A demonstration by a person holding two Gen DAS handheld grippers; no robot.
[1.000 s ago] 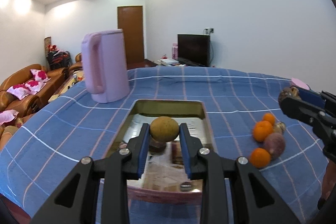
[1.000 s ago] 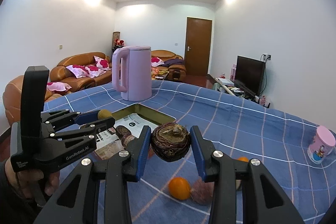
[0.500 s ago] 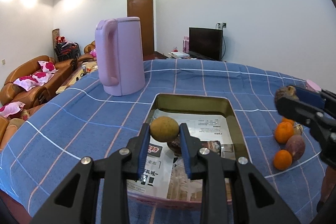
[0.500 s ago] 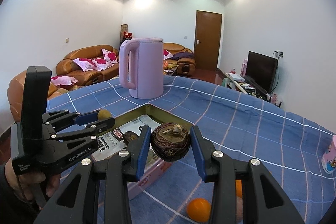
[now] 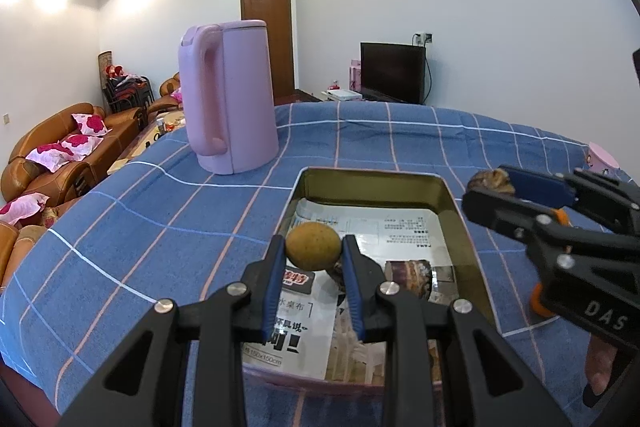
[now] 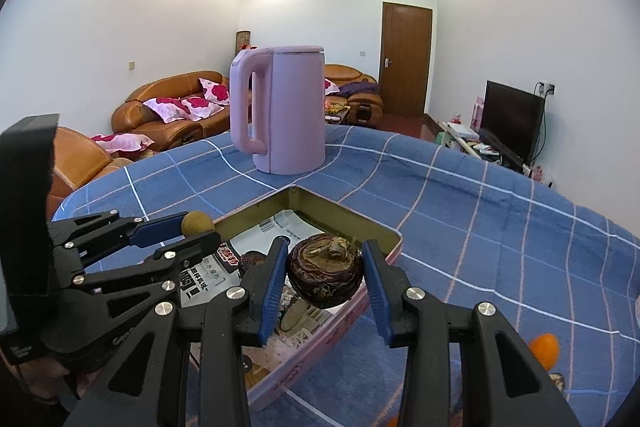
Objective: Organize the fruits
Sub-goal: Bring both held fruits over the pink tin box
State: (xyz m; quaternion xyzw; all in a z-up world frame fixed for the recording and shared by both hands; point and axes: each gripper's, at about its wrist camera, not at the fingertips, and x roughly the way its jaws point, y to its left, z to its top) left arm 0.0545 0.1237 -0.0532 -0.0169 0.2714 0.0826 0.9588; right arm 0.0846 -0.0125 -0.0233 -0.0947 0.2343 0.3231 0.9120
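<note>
Left tongs (image 5: 314, 253): gripping yellow-brown fruit (image 5: 313, 245) over tin (image 5: 370, 182).
Right tongs (image 6: 325, 275): clamping dark fruit (image 6: 325, 274).
Left: oranges (image 6: 543, 349) at 4 o'clock.

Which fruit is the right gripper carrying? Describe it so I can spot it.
Find the pink kettle, then the tin in front of it. Over the tin's near edge, the right gripper clamps a dark fruit: wrinkled, purple-brown, unlike the smooth tan fruit.

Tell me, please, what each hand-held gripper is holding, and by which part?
Left hand-held gripper: tan round fruit, by its sides. Right hand-held gripper: dark wrinkled fruit, by its sides.
</note>
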